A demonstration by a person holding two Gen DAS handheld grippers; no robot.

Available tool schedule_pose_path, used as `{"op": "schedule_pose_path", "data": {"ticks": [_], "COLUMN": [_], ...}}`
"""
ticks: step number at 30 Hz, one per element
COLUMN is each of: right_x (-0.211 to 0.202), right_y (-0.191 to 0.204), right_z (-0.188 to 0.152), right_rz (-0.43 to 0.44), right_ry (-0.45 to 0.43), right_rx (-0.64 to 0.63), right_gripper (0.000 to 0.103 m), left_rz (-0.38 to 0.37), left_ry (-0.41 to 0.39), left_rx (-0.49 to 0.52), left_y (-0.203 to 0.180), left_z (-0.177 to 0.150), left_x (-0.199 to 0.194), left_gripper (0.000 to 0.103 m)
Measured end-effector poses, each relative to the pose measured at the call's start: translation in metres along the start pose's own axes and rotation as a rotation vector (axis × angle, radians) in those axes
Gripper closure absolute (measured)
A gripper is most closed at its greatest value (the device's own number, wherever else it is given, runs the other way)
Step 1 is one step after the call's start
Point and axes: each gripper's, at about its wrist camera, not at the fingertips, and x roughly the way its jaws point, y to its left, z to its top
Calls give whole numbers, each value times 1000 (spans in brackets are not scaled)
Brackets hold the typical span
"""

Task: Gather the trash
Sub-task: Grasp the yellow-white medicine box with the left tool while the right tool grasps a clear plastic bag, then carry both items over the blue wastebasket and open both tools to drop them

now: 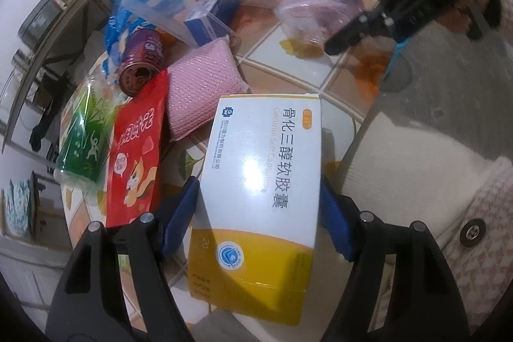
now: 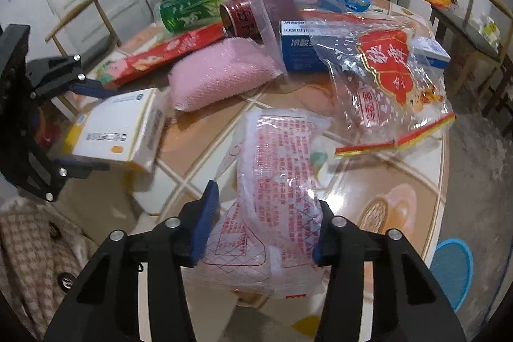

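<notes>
Left tool (image 1: pixel 258 213): black angular arms, blue pads (image 1: pixel 179 217) on the fingertips, round silver pivot screws.
Right tool (image 2: pixel 261 223): same build; black linkage, blue pads (image 2: pixel 205 223), silver screw heads in pairs per side.
Coat (image 1: pixel 474 262): beige-and-white houndstooth weave, dark round button with metal centre.
Inner garment (image 1: pixel 400 156): cream ribbed knit.
Cuff (image 1: pixel 493 2): dark band at the wrist.

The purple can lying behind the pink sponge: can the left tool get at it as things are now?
Probably not yet. The left tool has the white and yellow box between its fingers, and the pink sponge and red packet lie before the purple can.
</notes>
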Motion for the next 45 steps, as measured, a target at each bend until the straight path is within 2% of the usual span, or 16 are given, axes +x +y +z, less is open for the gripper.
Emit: {"op": "schedule_pose_path", "data": {"ticks": [6, 9, 12, 15, 18, 21, 23, 26, 28, 33, 36, 38, 40, 43, 45], "right_x": [-24, -45, -79, -118, -157, -178, -184, -176, -164, -120, -97, -85, -72, -57, -51], "right_y": [11, 13, 0, -24, -58, -103, -134, -183, -215, -285, -318, -344, -361, -383, -392], "right_z": [-19, -34, -53, -80, -118, -160, -187, -223, -240, -270, -289, -294, -306, -312, -314], "right_rz": [83, 105, 101, 49, -68, -168, -190, -208, -200, -173, -193, -215, -220, -242, -276], "right_ry": [-95, -169, -276, -395, -489, -521, -539, -525, -506, -457, -410, -375, -344, -292, -265], "right_rx": [71, 127, 238, 383, 569, 802, 950, 1151, 1259, 1447, 1507, 1531, 1549, 1560, 1551], "right_gripper": [59, 60, 60, 60, 60, 60, 59, 59, 59, 57, 54, 49, 40, 31, 30], "left_rz": [-12, -58, -134, -208, -315, -397, -468, -562, -591, -589, -560, -551, -530, -511, -518], "left_ry": [-23, -53, -102, -161, -199, -161, -112, 7, 92, 289, 344, 370, 365, 368, 377], "left_rx": [-67, -118, -153, -152, -151, -140, -116, -128, -131, -161, -213, -257, -282, -306, -317], "left_y": [-7, -10, -14, -22, -34, -55, -78, -112, -139, -206, -230, -244, -252, -252, -250], "left_z": [3, 10, 31, 68, 123, 191, 245, 311, 349, 412, 429, 438, 445, 450, 445], "left_x": [-22, -37, -48, -50, -42, -16, 12, 64, 103, 206, 258, 289, 305, 321, 322], "left_gripper": [34, 34, 34, 34, 33, 33, 33, 32, 32, 32, 31, 27, 20, 18, 18]}}
